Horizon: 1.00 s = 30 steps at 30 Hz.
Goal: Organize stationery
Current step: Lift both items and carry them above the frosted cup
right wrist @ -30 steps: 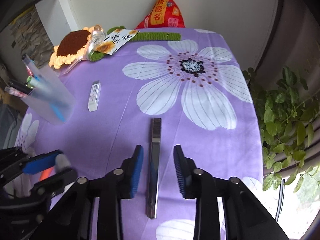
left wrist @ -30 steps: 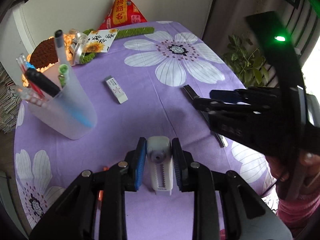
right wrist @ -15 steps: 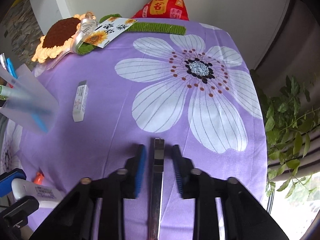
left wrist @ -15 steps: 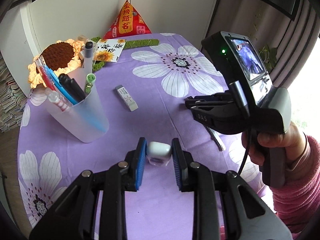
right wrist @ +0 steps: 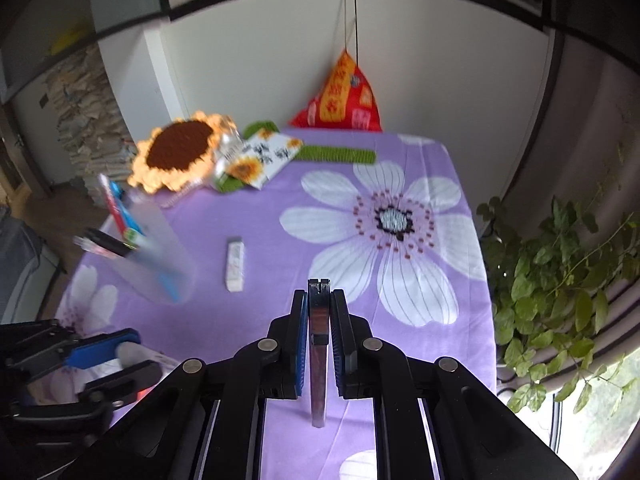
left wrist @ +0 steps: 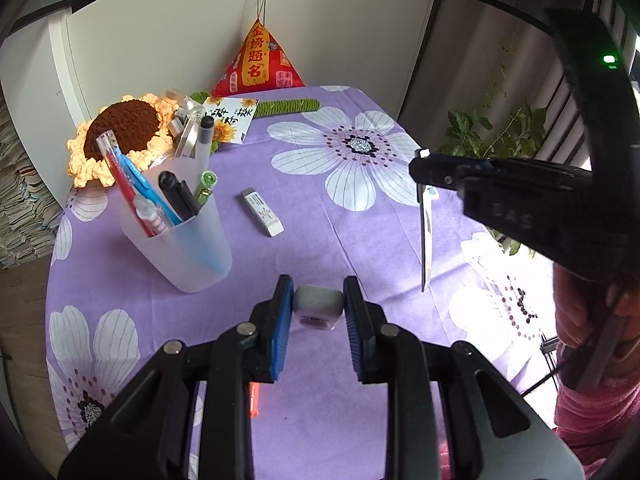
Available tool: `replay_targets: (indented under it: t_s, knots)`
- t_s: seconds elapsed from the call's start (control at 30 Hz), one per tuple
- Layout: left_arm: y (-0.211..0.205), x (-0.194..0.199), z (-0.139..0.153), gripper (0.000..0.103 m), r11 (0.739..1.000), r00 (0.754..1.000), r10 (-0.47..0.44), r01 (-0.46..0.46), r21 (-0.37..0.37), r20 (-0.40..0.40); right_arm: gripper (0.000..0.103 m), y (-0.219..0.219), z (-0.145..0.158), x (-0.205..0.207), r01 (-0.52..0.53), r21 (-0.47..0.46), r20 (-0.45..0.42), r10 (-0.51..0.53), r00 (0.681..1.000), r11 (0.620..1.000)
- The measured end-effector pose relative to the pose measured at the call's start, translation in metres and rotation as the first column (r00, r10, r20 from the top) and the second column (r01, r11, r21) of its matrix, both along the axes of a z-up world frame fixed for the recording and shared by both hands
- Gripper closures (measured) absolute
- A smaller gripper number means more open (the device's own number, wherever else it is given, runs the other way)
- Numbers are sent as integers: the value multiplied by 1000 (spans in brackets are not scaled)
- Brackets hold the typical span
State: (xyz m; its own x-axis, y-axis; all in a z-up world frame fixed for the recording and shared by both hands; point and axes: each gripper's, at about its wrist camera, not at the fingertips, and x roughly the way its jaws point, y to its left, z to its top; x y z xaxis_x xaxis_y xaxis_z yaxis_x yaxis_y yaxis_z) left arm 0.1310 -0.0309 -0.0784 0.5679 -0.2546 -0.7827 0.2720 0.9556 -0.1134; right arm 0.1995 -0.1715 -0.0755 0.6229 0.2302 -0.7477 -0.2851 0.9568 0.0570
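Since the earlier frame my right gripper (right wrist: 320,320) has closed on the metal ruler (right wrist: 319,344) and taken it off the purple flowered tablecloth (left wrist: 320,216); a second ago the ruler lay flat between open jaws. My left gripper (left wrist: 319,308) has risen too, with the small white correction-tape case (left wrist: 319,300) clamped between its blue pads as before.

Right: jaws together on the ruler near its upper end, pads pressing both flat faces. In the left wrist view the ruler (left wrist: 425,236) hangs nearly vertical below the pads, long axis pointing down at the cloth, free end clear of it.

Left: clamped on the case, held above the cloth, nothing else between the jaws.

Target, as I judge it: the frosted pen cup (left wrist: 180,240), already holding pens and markers. It stands upright toward the left side of the table, ahead and left of both grippers. The left gripper is nearer; the right must cross over the left hand's path to reach it.

Key relation: ruler axis roughly matches the cup's upright axis, so little re-tilting should be needed, only travel left and a descent into the opening.

White eraser (left wrist: 262,212) lies flat on the cloth between cup and ruler, untouched.
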Motion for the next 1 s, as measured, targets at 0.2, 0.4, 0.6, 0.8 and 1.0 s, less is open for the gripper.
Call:
replay_targets:
  t_s: [0.2,0.4,0.6,0.8,1.0]
  knots:
    - [14,-11,30,79,1000,997,20,-19,-13,79,91,10,38,-23,-48,52,106,42,994,998]
    - [44,-18,62,79,996,983,93,-90,-25,158,91,28,76,-30,-125,104,203,102,974,987]
    - [73,-19,88,79,985,958,174,-169,-41,226,91,64,108,-22,-221,152,278,173,945,963]
    - [92,-3,101,79,975,945,220,-210,-66,242,91,101,121,-4,-287,197,316,217,924,937]
    - [96,30,102,79,971,946,235,-219,-93,223,91,127,110,14,-299,205,318,225,921,932]
